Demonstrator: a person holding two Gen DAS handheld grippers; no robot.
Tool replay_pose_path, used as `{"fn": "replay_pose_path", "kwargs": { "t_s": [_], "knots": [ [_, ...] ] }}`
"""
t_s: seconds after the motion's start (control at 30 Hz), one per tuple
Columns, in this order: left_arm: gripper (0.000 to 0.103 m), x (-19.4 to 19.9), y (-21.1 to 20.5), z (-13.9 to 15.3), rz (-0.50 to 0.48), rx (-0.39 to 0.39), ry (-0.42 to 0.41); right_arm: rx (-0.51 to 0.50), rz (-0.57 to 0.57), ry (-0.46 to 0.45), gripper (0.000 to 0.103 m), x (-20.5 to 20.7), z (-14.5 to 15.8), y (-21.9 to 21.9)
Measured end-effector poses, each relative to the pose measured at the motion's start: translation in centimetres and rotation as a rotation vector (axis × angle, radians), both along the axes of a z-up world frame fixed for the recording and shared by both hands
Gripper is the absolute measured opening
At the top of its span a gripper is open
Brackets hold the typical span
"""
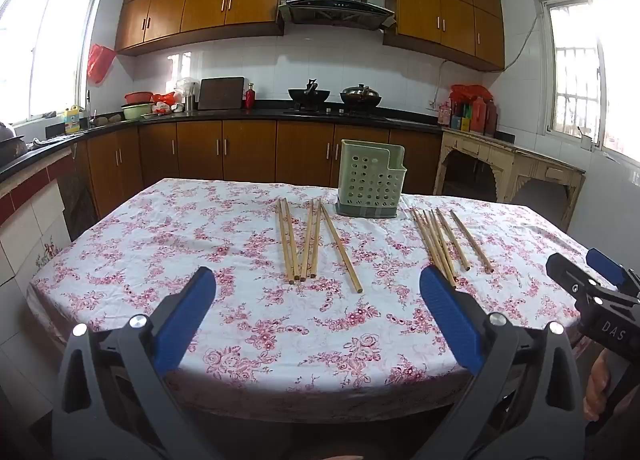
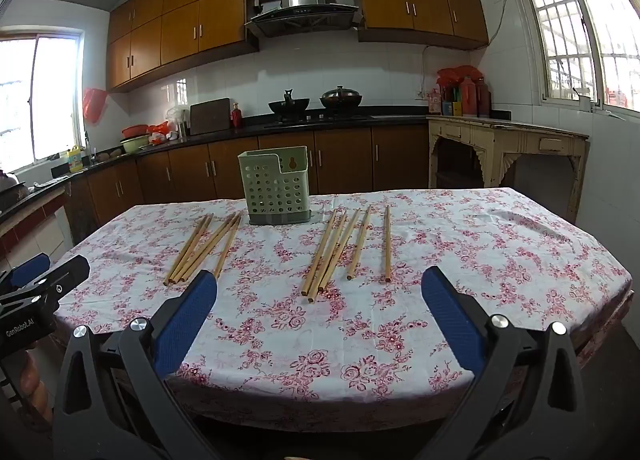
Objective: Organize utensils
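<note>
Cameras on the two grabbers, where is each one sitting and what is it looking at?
Left wrist view: sits on the open left gripper, facing the floral-cloth table and kitchen; the right gripper shows at its right edge.
Right wrist view: sits on the open right gripper, facing likewise; the left gripper shows at left.
Both share the pale green perforated plastic holder and wooden chopsticks.

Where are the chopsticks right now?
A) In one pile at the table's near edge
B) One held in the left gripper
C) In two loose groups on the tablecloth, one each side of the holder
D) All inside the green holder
C: one group of chopsticks lies left of the holder, another right; both grippers are open and hold nothing.
</note>
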State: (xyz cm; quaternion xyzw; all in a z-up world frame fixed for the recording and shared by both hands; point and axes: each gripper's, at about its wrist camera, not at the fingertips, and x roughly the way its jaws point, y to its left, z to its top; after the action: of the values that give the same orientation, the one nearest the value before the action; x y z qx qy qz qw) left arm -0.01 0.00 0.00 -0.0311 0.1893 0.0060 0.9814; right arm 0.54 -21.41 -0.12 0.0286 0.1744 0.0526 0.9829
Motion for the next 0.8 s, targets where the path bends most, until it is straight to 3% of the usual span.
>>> {"fn": "replay_pose_path", "kwargs": {
  "t_s": [0.8],
  "knots": [
    [0.099, 0.01, -0.02, -0.01, 0.0, 0.003, 0.001, 0.006, 0.0, -0.002, 0.101, -0.04, -0.02, -0.07]
  ]
}}
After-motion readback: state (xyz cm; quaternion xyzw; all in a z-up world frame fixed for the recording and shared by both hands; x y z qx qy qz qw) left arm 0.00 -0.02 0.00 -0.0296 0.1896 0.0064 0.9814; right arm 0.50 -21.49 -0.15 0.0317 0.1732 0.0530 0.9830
